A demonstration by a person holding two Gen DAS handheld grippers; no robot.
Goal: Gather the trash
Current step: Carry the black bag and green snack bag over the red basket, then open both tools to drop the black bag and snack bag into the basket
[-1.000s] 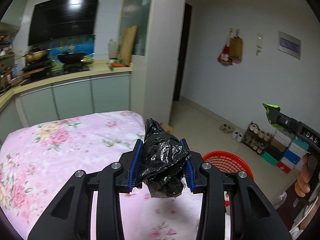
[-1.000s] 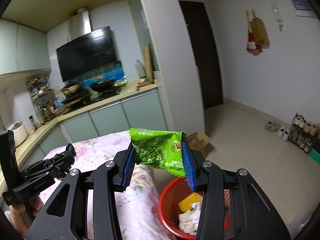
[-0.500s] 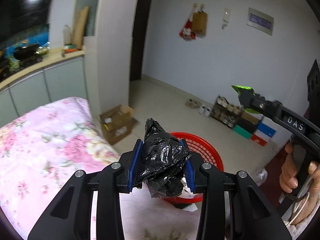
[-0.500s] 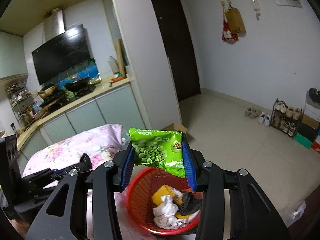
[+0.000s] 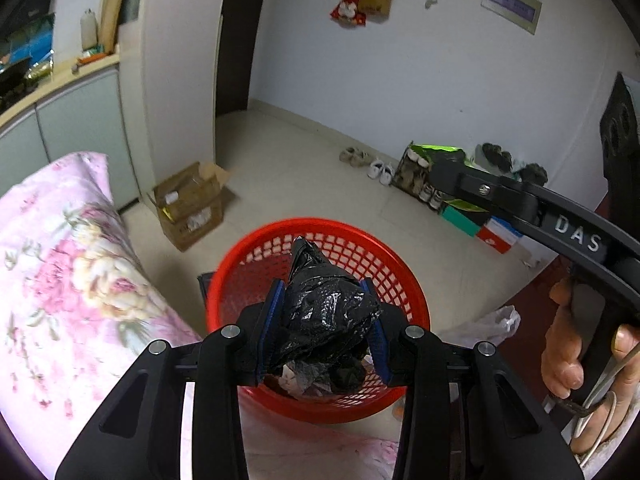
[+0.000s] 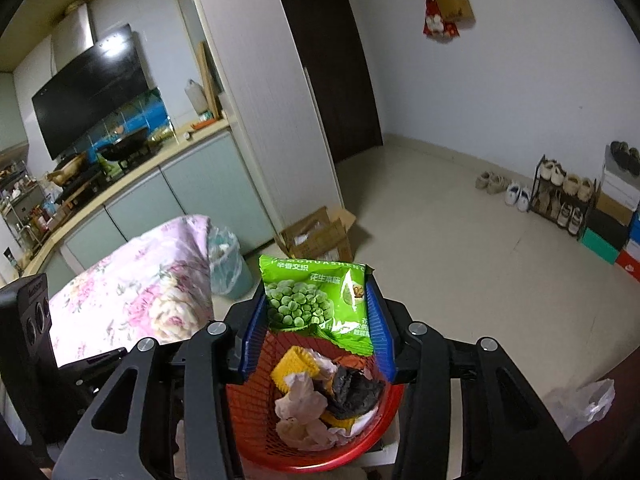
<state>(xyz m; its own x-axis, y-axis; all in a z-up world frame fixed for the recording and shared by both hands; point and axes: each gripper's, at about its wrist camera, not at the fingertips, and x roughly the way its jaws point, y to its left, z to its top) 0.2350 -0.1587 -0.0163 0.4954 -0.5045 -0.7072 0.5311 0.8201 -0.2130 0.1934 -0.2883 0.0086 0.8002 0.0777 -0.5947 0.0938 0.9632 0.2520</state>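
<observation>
My left gripper [image 5: 325,320] is shut on a crumpled black plastic bag [image 5: 324,312] and holds it over the red mesh basket [image 5: 404,276]. My right gripper [image 6: 316,320] is shut on a green pea snack packet [image 6: 312,300], held just above the same red basket [image 6: 256,424]. The basket holds crumpled white paper [image 6: 300,404], a yellow piece [image 6: 294,362] and a dark lump [image 6: 352,388]. The right gripper also shows in the left wrist view [image 5: 444,168], right of the basket with the green packet.
A table with a pink floral cloth [image 5: 60,280] lies left of the basket. An open cardboard box [image 5: 192,204] sits on the floor behind. A bin with a clear liner [image 6: 226,264] stands by the table. A shoe rack [image 6: 560,196] lines the right wall.
Both grippers swung right from the table toward the basket and lowered over it. Each still holds its item. The basket now sits directly under both.
</observation>
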